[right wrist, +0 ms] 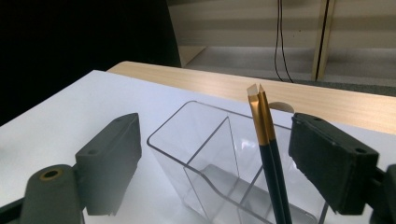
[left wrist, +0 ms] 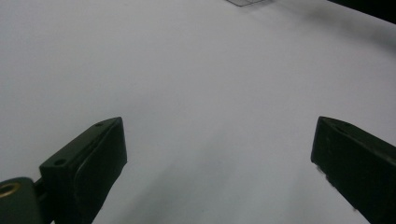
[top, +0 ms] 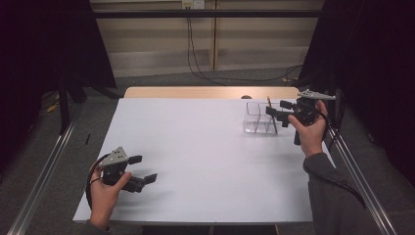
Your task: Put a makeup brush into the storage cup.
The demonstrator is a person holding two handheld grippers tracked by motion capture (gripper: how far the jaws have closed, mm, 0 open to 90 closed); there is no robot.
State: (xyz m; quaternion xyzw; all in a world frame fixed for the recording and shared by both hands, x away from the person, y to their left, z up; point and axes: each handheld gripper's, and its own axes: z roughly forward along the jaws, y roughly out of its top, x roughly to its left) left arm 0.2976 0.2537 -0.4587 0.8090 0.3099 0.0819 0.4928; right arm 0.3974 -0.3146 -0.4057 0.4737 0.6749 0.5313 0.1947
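Note:
A clear plastic holder (top: 258,118) with compartments stands at the far right of the white table (top: 195,147). Two dark chopsticks with gold tops (top: 270,111) stand tilted in its right compartment. My right gripper (top: 277,108) hovers at the holder's right side, held by a hand. In the right gripper view the chopsticks (right wrist: 262,126) rise between the open jaws of that gripper (right wrist: 215,123), nearer the right jaw and apart from both pads, with the holder (right wrist: 205,149) below. My left gripper (top: 143,169) is open near the front left corner; its view (left wrist: 219,126) has bare table between the jaws.
A wooden edge (top: 210,92) runs behind the white table. Metal rails (top: 39,176) flank both sides, and cables (top: 195,68) trail on the floor beyond. A corner of the holder (left wrist: 245,2) peeks in at the top of the left gripper view.

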